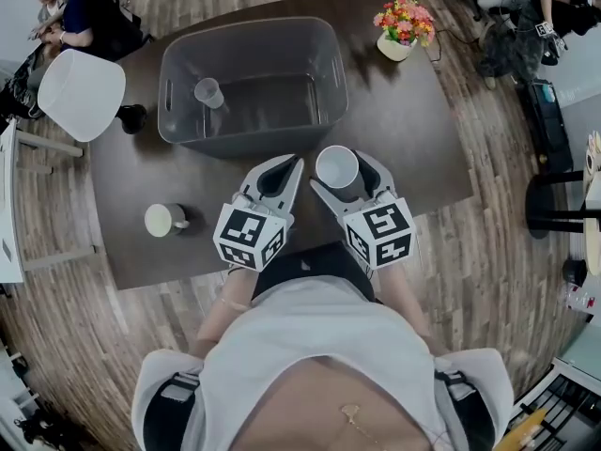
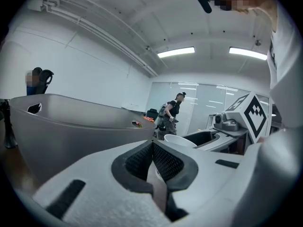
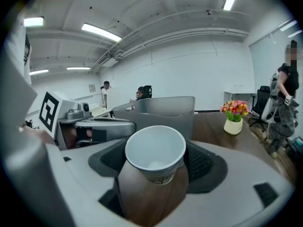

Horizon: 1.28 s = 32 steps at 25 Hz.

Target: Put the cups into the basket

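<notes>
At the near left of the dark brown wooden table (image 1: 413, 148), a pale round cup (image 1: 165, 219) stood uncollected. A small translucent cup (image 1: 208, 92) already sat inside the large grey translucent plastic basket (image 1: 254, 141) at the far middle. The left hand-held gripper (image 1: 293, 165) hovered just short of the basket's near wall, its jaws clenched on nothing. Just to its right, the right hand-held gripper (image 1: 346, 178) was grasping a white paper cup (image 3: 155, 150), whose mouth tilted back toward the person, clear of the table and not yet over the basket. The step in hand looked to be carrying this cup across that wall. It would go best raised enough to clear the rim, taken well past it, and released low over the bare floor to the right of the cup already inside. The squeeze should be gentle, since thin paper probably crushes easily. A pot of bright flowers (image 1: 404, 24) stood well apart at the far right.
</notes>
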Each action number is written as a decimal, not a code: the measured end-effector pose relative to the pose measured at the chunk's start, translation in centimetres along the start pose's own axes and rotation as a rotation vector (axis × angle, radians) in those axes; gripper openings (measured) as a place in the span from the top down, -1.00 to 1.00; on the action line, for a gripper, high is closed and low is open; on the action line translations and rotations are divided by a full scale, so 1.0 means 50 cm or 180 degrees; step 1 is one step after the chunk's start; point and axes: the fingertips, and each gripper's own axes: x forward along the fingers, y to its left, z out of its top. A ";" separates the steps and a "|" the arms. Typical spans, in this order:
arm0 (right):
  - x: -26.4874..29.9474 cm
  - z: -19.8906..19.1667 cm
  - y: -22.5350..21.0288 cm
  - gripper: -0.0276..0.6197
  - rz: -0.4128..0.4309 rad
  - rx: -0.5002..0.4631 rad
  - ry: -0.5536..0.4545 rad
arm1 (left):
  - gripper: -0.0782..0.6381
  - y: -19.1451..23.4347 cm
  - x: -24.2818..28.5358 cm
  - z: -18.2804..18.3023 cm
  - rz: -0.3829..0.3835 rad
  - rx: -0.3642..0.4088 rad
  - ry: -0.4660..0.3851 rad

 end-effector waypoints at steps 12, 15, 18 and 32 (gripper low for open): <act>-0.014 0.090 0.003 -0.26 0.0274 -0.0181 0.0069 | 0.76 0.027 -0.028 0.087 0.0022 0.0103 -0.0098; -0.025 0.127 -0.002 -0.26 0.0334 -0.0181 0.0029 | 0.76 0.033 -0.035 0.117 0.0028 0.0162 -0.0120; -0.039 0.169 -0.006 -0.26 0.0420 -0.0166 -0.0080 | 0.76 0.034 -0.040 0.148 -0.0001 0.0238 -0.0173; 0.002 0.278 0.008 -0.26 0.0646 -0.0584 -0.0197 | 0.76 0.116 -0.061 0.253 0.0139 0.0391 -0.0444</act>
